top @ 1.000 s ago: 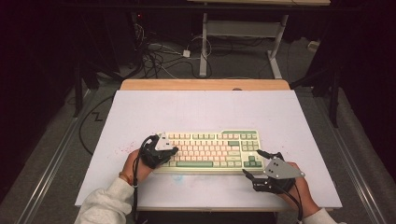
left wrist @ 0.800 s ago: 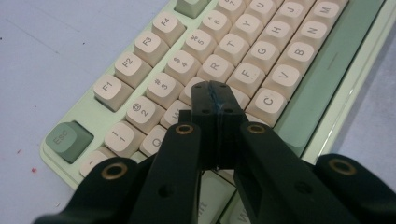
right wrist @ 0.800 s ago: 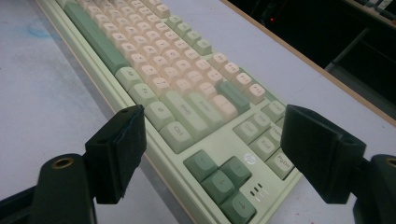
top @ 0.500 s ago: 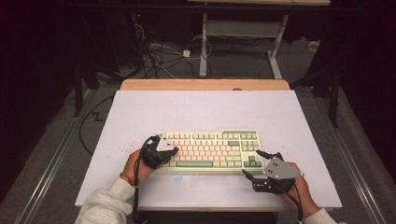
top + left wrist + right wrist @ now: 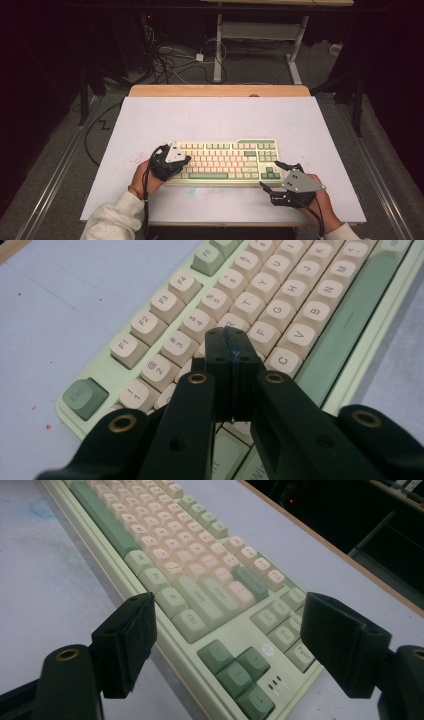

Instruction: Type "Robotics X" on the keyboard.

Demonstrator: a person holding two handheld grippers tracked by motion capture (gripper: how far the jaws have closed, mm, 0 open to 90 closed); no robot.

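Observation:
A pale green keyboard (image 5: 225,160) with cream and green keys lies flat at the near middle of the white table (image 5: 215,117). My left gripper (image 5: 185,161) is over the keyboard's left end. In the left gripper view its jaws (image 5: 231,342) are shut with nothing between them, and their tips point down onto the letter keys (image 5: 300,290) beside F and C. Whether they press a key I cannot tell. My right gripper (image 5: 268,174) is at the keyboard's right end, open. Its two pads (image 5: 131,630) straddle the corner with the green arrow keys (image 5: 235,672), apart from the keyboard (image 5: 190,560).
The table's wooden far edge (image 5: 220,91) borders a dark floor with cables (image 5: 170,60) and a metal desk frame (image 5: 260,35). Faint red specks (image 5: 131,160) mark the table left of the keyboard. A person's sleeved forearms (image 5: 112,220) come in from the near edge.

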